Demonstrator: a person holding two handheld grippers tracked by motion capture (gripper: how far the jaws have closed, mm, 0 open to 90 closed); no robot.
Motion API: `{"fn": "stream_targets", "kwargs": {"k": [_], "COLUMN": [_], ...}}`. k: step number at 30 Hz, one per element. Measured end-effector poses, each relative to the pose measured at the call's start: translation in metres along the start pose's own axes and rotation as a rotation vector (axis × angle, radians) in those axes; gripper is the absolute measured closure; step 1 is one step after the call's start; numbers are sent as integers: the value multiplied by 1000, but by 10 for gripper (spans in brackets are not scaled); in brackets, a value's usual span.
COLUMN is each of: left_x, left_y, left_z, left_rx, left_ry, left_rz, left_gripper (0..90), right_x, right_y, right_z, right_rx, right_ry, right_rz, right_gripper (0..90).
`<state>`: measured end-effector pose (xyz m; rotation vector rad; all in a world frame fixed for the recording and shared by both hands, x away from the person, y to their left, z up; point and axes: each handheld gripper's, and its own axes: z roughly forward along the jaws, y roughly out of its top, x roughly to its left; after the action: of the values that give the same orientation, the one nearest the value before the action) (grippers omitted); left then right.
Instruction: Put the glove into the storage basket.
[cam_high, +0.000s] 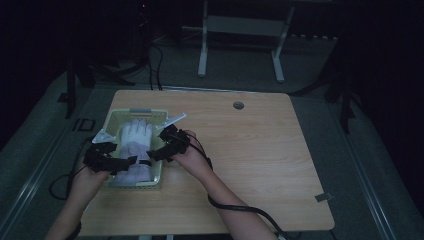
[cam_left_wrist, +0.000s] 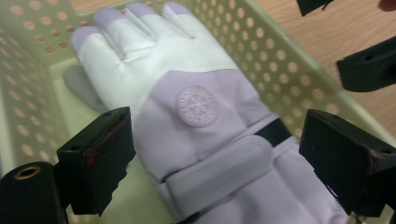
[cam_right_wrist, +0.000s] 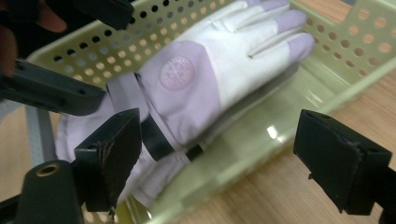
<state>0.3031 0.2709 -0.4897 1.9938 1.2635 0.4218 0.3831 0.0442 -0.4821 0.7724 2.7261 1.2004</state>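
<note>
Left gripper jaws spread wide over glove cuff, gripping nothing, right gripper jaws spread too, straddling basket rim, white-lilac glove flat inside pale green perforated basket, worktop left side.

glove in basket on table
</note>
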Motion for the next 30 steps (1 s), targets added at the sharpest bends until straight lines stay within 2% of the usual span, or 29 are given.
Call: {"fn": "stream_targets", "kwargs": {"k": [8,12,14,15,19,26,30], "left_x": [-18,-28,-31,-34,-43,-56,-74], "left_y": [6,8,8,9,13,20,24], "left_z": [4,7,7,8,13,18,24], "left_rx": [-20,-23,-31,-41,-36,-64,-59], "left_ry": [-38,-45,-46,-63,-86,-119,-146], "left_rz": [12,40,42,34,46,61,102], "left_gripper": [106,106,106,106,106,106,106], "right_x": [-5,-8,-8,-9,-20,-36,-44], "right_y": [-6,-9,-9,-9,-14,-25,-35], "right_z": [-8,-12,-13,-14,-25,-41,-53], "right_rx": [0,-6,-5,-4,-32,-6,-17], "right_ry": [-15,-15,-17,-18,-29,-41,-50], "right_rz": [-24,-22,-22,-24,-27,-18,-1], "right_gripper": [153,153,153,152,150,144,145]}}
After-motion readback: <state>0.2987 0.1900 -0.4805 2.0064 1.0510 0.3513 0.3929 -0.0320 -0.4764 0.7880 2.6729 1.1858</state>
